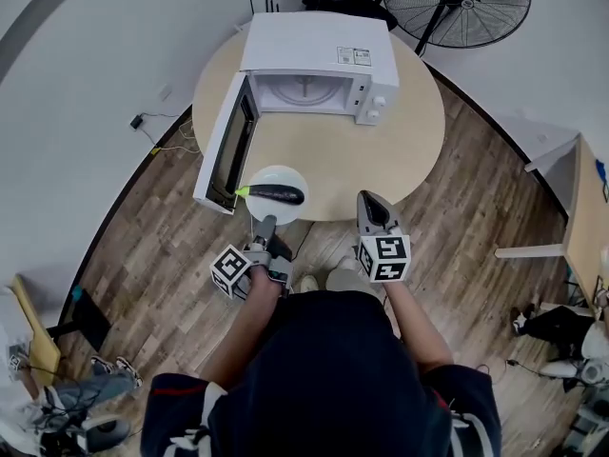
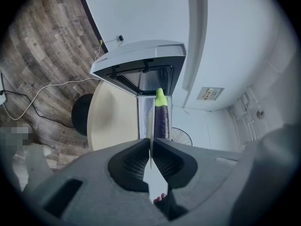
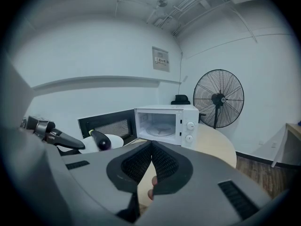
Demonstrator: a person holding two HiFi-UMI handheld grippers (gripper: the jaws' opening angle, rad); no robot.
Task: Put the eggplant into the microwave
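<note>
A dark purple eggplant [image 1: 274,194] with a green stem lies on a white plate [image 1: 282,177]. My left gripper [image 1: 265,225] is shut on the plate's near rim and holds it over the table's front edge, beside the open door [image 1: 228,146] of the white microwave [image 1: 314,65]. In the left gripper view the plate [image 2: 150,126] shows edge-on between the pads, with the eggplant [image 2: 161,119] beyond my left gripper [image 2: 151,144]. My right gripper [image 1: 373,203] is shut on nothing, to the right of the plate. The right gripper view shows the eggplant [image 3: 100,139], the microwave [image 3: 167,124] and my right gripper [image 3: 151,145].
The microwave stands on a round beige table [image 1: 419,131], its cavity empty with the turntable showing. A large black fan [image 1: 466,3] stands behind the table. Cables [image 1: 157,131] run along the floor at left. A wooden desk [image 1: 585,217] is at right.
</note>
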